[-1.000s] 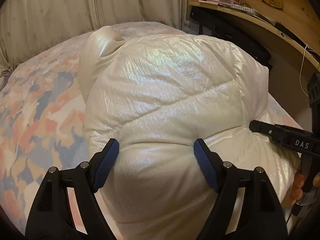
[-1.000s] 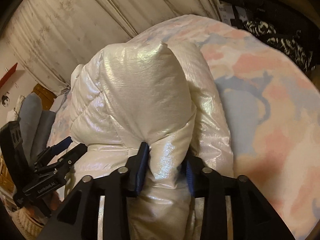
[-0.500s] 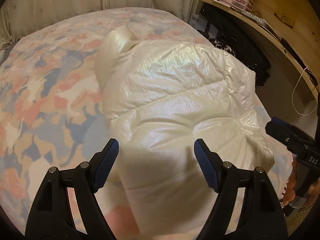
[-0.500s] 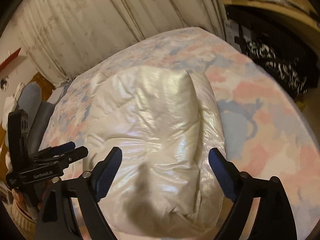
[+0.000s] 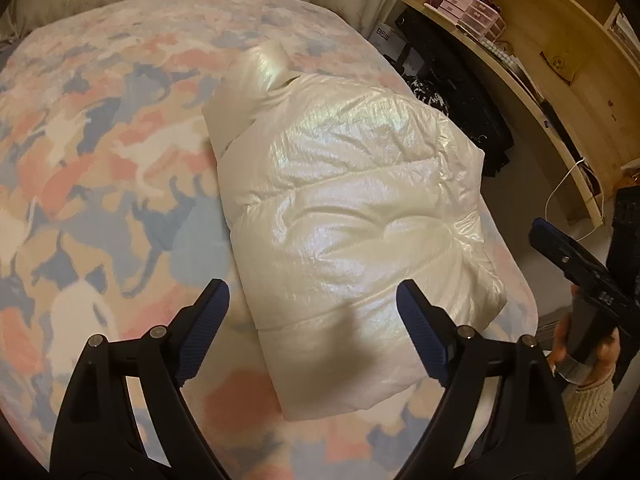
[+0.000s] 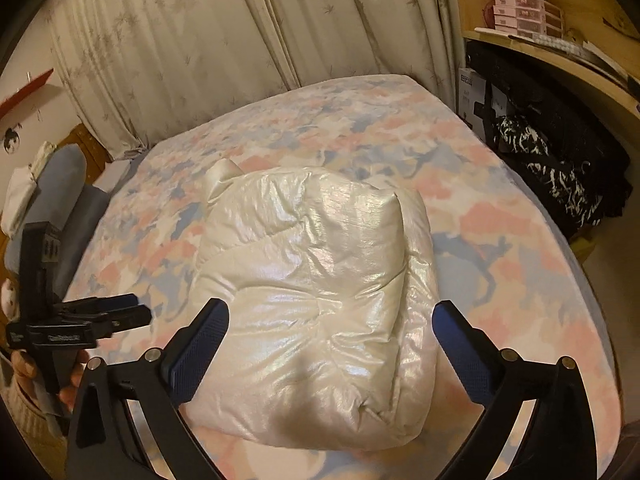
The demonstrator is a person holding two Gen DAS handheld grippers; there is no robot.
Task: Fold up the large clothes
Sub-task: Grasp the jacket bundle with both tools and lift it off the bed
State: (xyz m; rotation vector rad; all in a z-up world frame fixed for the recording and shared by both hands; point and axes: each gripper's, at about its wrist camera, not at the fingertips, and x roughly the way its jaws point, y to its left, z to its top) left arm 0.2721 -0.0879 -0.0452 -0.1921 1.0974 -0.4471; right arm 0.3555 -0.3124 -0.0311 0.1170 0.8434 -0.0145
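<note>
A shiny cream puffer jacket (image 5: 352, 208) lies folded into a thick bundle on the bed; it also shows in the right wrist view (image 6: 312, 288). My left gripper (image 5: 312, 300) is open and empty, held above the bundle's near edge; it also shows at the left of the right wrist view (image 6: 136, 312). My right gripper (image 6: 328, 320) is open and empty, above the bundle's near end; it also shows at the right of the left wrist view (image 5: 538, 232). Neither gripper touches the jacket.
The bed has a pastel patterned cover (image 5: 100, 168). A curved wooden desk (image 5: 560, 92) with small drawers (image 5: 472, 6) stands to the right, with dark bags (image 6: 560, 168) under it. Curtains (image 6: 240, 40) hang behind. Pillows (image 6: 48, 192) lie at the left.
My right gripper opened and let go of the jacket's folded end. Both grippers pulled back and up from the bundle, which now rests on the bed.
</note>
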